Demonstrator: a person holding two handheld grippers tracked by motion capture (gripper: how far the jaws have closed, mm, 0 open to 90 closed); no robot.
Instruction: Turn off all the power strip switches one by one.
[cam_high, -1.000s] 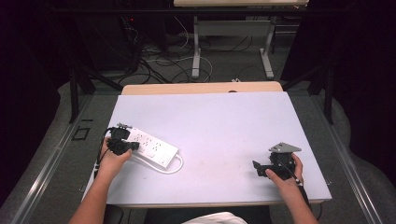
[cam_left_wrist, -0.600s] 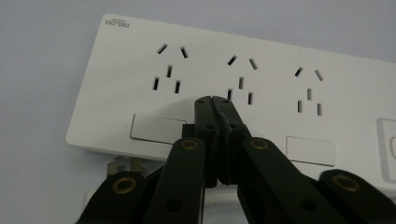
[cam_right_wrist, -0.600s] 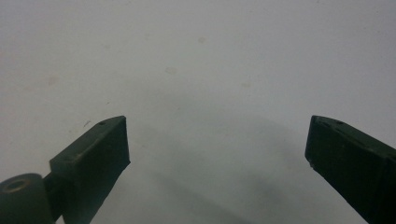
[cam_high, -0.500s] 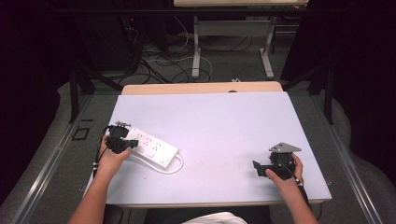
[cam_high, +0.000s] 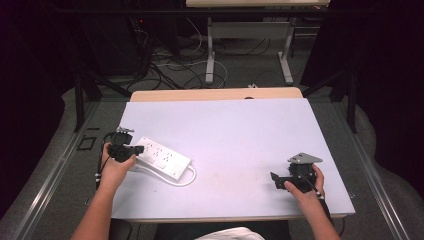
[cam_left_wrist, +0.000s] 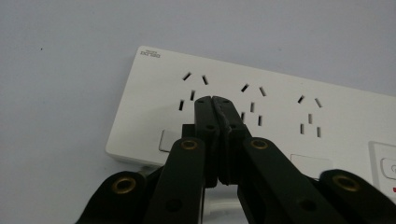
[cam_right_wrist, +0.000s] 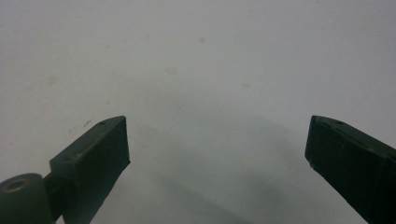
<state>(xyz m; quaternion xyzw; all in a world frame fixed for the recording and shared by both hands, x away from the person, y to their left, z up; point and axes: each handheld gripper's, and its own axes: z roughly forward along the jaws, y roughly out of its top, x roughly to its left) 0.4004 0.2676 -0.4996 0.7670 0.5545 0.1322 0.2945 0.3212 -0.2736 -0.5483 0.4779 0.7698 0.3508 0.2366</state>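
At the near left of the table (cam_high: 240, 125), the left gripper (cam_high: 131, 149) is sitting over the left end of the white power strip (cam_high: 162, 159), its two black jaws pressed flat together with nothing between them. In the left gripper view the joined tips (cam_left_wrist: 213, 101) are hovering over, perhaps resting on, the strip's face (cam_left_wrist: 280, 116) beside the leftmost group of socket slots; whether they are actually touching the plastic I cannot tell. The strip is lying flat, slanting from the far left toward the near middle, with its white cord (cam_high: 187, 180) curling off the right end.

If the work in hand is pressing or nudging the strip, it is probably going best with the closed tips kept on solid plastic between the slots, so they are not slipping into an opening, and with the push kept low and gentle so the light strip is not tipping or skidding away.

Well apart at the near right, the right gripper (cam_high: 280, 181) is resting in the person's hand over bare tabletop, its jaws standing wide apart and empty.

Counting: one power strip, three socket groups showing in the left gripper view, one cord, two grippers, one table.
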